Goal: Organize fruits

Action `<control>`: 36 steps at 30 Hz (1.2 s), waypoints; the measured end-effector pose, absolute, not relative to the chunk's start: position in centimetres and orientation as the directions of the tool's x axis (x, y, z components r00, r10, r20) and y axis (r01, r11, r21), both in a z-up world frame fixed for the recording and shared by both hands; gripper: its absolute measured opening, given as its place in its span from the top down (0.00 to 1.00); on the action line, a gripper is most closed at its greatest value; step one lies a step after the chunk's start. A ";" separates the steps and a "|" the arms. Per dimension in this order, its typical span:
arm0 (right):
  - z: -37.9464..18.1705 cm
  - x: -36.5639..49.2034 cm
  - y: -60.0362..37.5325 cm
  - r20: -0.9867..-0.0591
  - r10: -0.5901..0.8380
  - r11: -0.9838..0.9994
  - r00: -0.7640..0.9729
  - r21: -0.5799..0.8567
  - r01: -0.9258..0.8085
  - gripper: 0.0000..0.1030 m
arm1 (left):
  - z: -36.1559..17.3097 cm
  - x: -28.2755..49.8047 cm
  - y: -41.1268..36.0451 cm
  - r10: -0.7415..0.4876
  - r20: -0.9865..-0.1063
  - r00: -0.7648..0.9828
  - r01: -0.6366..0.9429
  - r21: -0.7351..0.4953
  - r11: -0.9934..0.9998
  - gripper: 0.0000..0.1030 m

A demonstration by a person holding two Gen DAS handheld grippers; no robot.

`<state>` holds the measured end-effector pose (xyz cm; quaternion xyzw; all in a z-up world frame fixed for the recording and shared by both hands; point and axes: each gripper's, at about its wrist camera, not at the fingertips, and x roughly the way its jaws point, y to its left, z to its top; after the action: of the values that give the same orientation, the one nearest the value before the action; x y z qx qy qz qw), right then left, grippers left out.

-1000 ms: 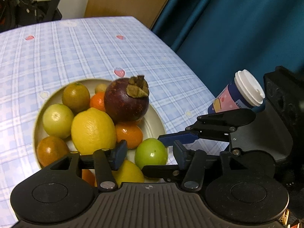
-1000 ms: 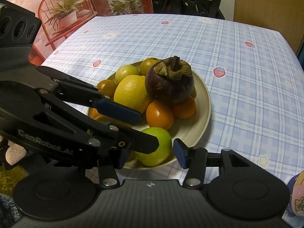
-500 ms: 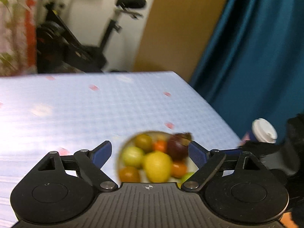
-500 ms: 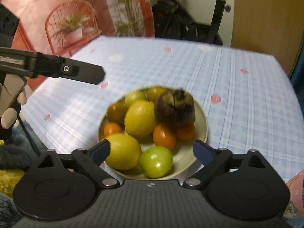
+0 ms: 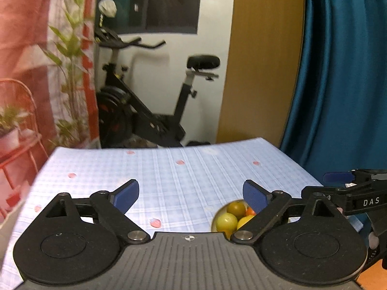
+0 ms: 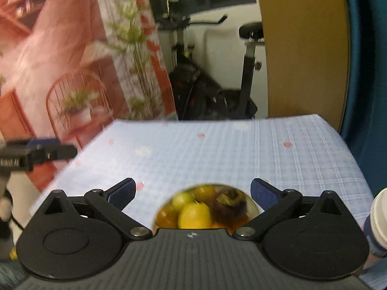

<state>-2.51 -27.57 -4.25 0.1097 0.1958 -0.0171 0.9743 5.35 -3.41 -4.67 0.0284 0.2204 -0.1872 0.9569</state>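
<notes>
A cream plate (image 6: pixel 254 206) of fruit sits on the blue checked tablecloth (image 6: pixel 229 154), partly hidden below my right gripper. It holds a lemon (image 6: pixel 194 215), a dark mangosteen (image 6: pixel 228 204), green and orange fruits. In the left wrist view the plate's fruit (image 5: pixel 227 221) peeks out behind the right finger. My left gripper (image 5: pixel 191 194) is open and empty, raised well above the table. My right gripper (image 6: pixel 193 193) is open and empty, raised above the plate. Each gripper shows at the edge of the other's view.
A paper cup with a white lid (image 6: pixel 379 217) stands at the table's right edge. An exercise bike (image 5: pixel 150 101), a brown panel (image 5: pixel 261 60) and a teal curtain (image 5: pixel 343 72) lie beyond the table. A red plant stand (image 6: pixel 77 106) is at the left.
Both grippers have opened wide and pulled up and back from the plate. The views have tilted up from the fruit toward the room. The fruit stays on the plate.
</notes>
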 end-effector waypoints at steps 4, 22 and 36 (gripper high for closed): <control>-3.3 -3.2 -25.1 -0.340 -0.011 0.979 0.940 0.187 0.079 0.00 | -3.8 3.2 -3.7 -0.269 -0.411 0.871 0.317 0.054 0.947 0.08; -5.1 -4.8 -18.0 -0.338 -0.099 0.988 0.936 0.080 0.133 0.00 | -4.1 -0.2 -1.6 -0.200 -0.386 0.901 0.231 0.035 0.972 0.05; -5.5 -5.0 -18.0 -0.334 -0.110 0.985 0.936 0.092 0.149 0.00 | -4.3 -0.6 -1.8 -0.169 -0.386 0.907 0.190 0.018 0.982 0.05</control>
<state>-5.01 -17.96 -5.48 0.0577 0.1661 -0.0660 0.9822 -0.60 -1.79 -4.26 0.0275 0.1951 -0.0918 0.9761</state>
